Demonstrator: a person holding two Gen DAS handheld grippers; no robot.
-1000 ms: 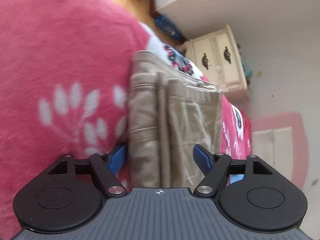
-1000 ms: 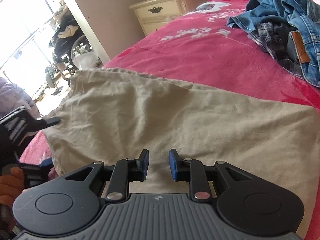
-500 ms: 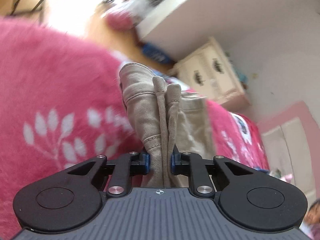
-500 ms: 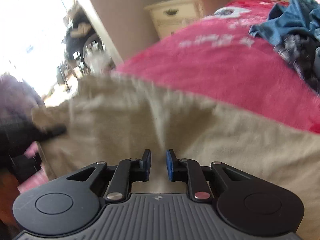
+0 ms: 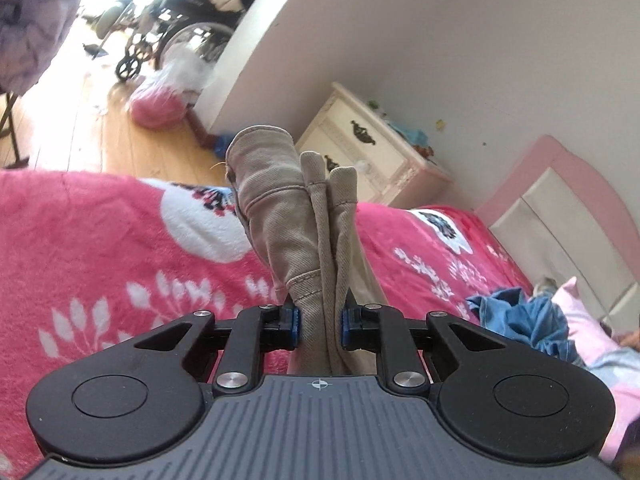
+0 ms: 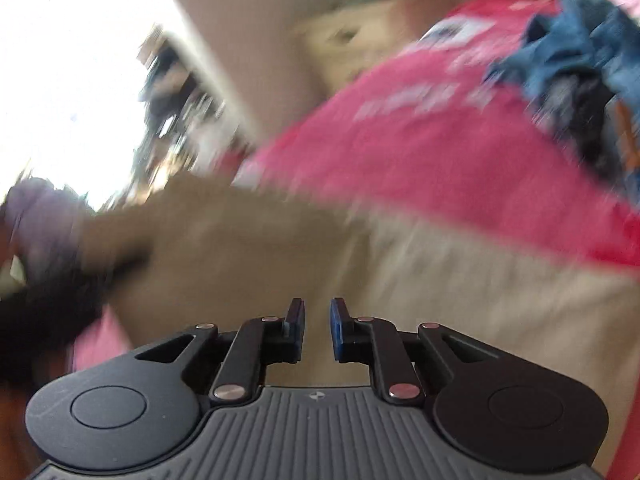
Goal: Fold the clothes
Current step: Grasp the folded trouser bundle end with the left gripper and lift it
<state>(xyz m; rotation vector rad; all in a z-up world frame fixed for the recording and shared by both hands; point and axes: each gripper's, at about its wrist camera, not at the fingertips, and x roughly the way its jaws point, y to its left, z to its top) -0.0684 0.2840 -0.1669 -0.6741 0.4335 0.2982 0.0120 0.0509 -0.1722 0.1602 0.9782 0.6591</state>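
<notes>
Beige trousers (image 5: 296, 220) are bunched between the pads of my left gripper (image 5: 318, 322), which is shut on their end and holds it up above the pink bedspread (image 5: 100, 248). In the blurred right wrist view the same trousers (image 6: 460, 296) spread across the bed under my right gripper (image 6: 317, 318). Its jaws stand close together with a narrow gap, and cloth seems to pass between them. My left gripper shows as a dark blur at the left of the right wrist view (image 6: 60, 292).
A heap of blue denim and dark clothes (image 6: 580, 80) lies on the bed at the far right; it also shows in the left wrist view (image 5: 520, 320). A cream nightstand (image 5: 360, 156) stands by the wall. A pink headboard (image 5: 560, 200) is at right. A wheelchair (image 5: 176, 28) stands on the wooden floor.
My left gripper shut on the trouser end and lifted it off the bedspread. The right gripper stayed nearly shut and is moving fast; its view has gone blurred.
</notes>
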